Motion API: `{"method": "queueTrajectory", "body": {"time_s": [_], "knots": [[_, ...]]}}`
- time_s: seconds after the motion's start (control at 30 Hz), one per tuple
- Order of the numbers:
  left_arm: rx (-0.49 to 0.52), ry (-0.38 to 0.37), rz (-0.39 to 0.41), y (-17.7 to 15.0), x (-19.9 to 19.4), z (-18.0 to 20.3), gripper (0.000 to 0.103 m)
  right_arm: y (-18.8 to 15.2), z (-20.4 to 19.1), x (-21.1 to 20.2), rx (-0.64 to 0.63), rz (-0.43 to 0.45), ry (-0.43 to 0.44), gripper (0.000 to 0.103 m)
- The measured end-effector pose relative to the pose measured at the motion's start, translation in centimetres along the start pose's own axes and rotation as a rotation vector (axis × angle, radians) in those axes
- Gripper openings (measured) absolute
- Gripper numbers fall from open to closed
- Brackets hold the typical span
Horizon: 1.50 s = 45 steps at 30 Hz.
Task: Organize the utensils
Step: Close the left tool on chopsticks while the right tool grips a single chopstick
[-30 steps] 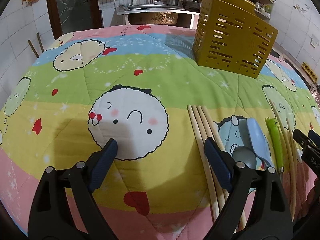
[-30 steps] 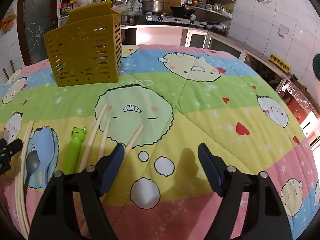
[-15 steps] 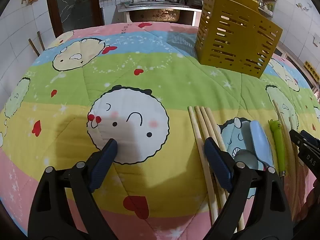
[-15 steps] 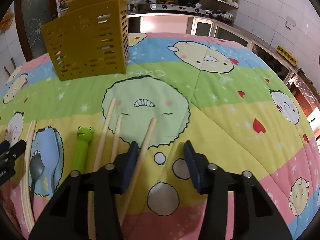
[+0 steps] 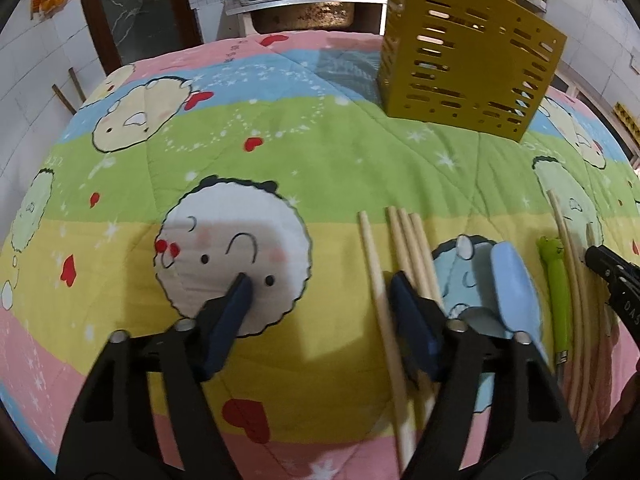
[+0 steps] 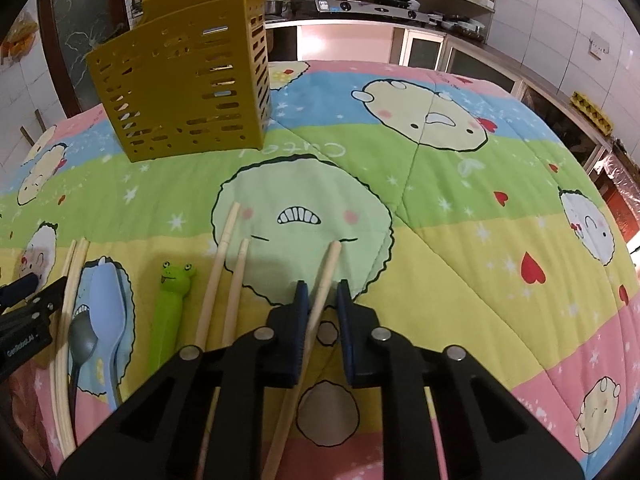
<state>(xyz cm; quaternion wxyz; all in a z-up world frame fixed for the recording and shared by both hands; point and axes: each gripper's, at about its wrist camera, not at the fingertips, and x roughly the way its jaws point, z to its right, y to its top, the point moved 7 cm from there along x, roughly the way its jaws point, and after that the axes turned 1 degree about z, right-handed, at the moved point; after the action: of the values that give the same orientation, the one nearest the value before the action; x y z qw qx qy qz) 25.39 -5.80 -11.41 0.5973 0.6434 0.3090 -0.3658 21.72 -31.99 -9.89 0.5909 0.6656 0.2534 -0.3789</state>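
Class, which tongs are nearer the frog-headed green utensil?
Right. The right tongs straddle a chopstick two chopsticks beyond the frog utensil; the left tongs sit farther, past the blue spoon.

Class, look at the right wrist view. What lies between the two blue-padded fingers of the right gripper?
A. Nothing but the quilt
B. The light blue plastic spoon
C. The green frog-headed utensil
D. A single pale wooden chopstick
D. The right gripper has its jaws narrowed around a single pale wooden chopstick lying on the cartoon quilt, while the green frog-headed utensil and light blue plastic spoon lie off to its left.
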Motion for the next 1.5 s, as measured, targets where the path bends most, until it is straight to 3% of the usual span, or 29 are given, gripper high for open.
{"method": "queueTrajectory", "body": {"time_s": [0.07, 0.13, 0.4, 0.5, 0.57, 0.67, 0.83, 1.1, 1.5], "knots": [[0.012, -0.016, -0.012, 0.2, -0.1, 0.6, 0.046, 0.0, 0.1, 0.0, 0.001, -0.003, 0.005, 0.016], [0.030, -0.022, -0.019, 0.4, 0.0, 1.2, 0.038, 0.0, 0.2, 0.0, 0.002, -0.005, 0.008, 0.016], [0.011, -0.021, -0.018, 1.0, 0.7, 1.4, 0.030, -0.1, -0.3, 0.4, -0.007, 0.009, -0.023, 0.013], [0.007, -0.026, -0.014, 1.2, 0.7, 1.2, 0.023, 0.0, -0.4, 0.3, -0.002, 0.004, -0.024, 0.010], [0.005, -0.041, -0.014, 1.4, 0.8, 1.3, 0.012, 0.2, -0.7, 0.4, 0.002, -0.005, -0.013, 0.006], [-0.006, -0.056, -0.015, 1.6, 0.9, 1.3, 0.007, 0.4, -0.7, 0.5, 0.017, -0.006, -0.009, 0.006], [-0.024, -0.077, 0.003, 1.5, 0.7, 1.2, 0.006, 0.4, -0.5, 0.0, 0.053, 0.014, 0.020, 0.006], [-0.034, -0.123, 0.062, 1.9, -1.0, 1.2, 0.004, 1.6, -0.7, -3.6, 0.077, 0.137, 0.060, 0.006], [-0.047, -0.150, 0.313, 3.8, -9.0, -0.4, 0.004, 3.6, -0.1, -9.6, 0.087, 0.356, 0.118, 0.006]]}}
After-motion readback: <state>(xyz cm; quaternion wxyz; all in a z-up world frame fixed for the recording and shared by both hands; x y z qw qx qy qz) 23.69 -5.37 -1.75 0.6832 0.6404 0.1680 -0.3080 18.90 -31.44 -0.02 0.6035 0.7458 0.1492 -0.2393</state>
